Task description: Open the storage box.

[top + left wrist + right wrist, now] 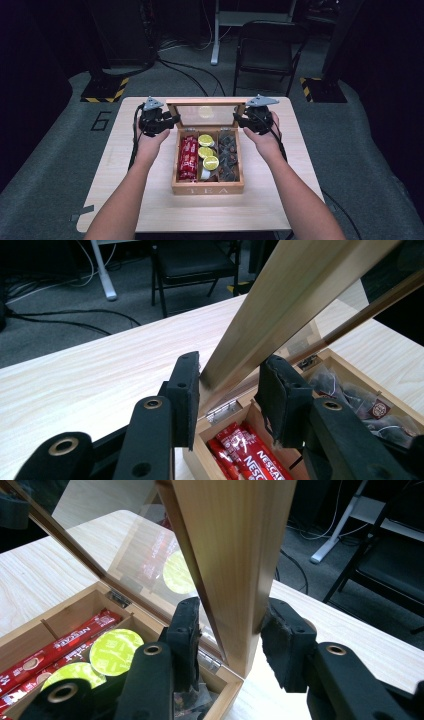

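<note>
A wooden tea box [207,189] stands open on the table, its glass lid [205,112] raised upright. It holds red coffee sachets [188,157], green-topped pods [206,150] and dark tea bags [229,152]. My left gripper [167,121] is at the lid's left side. In the left gripper view its jaws [230,382] are shut on the lid's wooden frame [280,305], above the sachets [250,455]. My right gripper [241,120] is at the lid's right side. In the right gripper view it [230,625] clamps the frame [235,555], with the pods [116,650] below.
The light wooden table [125,150] has bare surface on both sides of the box and in front of it. Behind the table are a black folding chair [267,50], a white desk leg [216,30] and cables on the grey floor.
</note>
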Available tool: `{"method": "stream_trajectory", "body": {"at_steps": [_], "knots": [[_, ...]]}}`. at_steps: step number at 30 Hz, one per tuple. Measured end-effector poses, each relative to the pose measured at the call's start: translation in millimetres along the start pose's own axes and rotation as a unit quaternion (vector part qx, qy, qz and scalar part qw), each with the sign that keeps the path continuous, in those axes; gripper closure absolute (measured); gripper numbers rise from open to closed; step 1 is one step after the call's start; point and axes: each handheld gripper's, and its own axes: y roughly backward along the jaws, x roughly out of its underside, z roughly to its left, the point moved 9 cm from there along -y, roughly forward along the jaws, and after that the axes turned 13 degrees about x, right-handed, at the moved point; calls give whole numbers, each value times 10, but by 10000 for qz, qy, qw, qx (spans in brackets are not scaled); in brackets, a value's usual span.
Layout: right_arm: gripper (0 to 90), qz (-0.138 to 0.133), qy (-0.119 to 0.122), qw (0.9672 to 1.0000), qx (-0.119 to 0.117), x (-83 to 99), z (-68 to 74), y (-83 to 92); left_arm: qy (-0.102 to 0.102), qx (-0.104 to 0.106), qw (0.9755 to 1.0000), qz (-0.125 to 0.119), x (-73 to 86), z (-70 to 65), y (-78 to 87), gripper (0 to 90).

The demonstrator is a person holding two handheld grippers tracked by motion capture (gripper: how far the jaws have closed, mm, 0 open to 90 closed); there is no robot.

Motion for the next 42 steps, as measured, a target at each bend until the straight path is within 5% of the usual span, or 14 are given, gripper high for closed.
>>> {"method": "stream_trajectory", "body": {"at_steps": [14, 42], "knots": [[601, 108, -254, 9996, 19, 126, -20, -179, -18, -108, 9999, 63, -33, 23, -26, 623], [637, 208, -207, 9995, 146, 153, -35, -241, -1, -213, 9998, -21, -63, -25, 17, 572]]}}
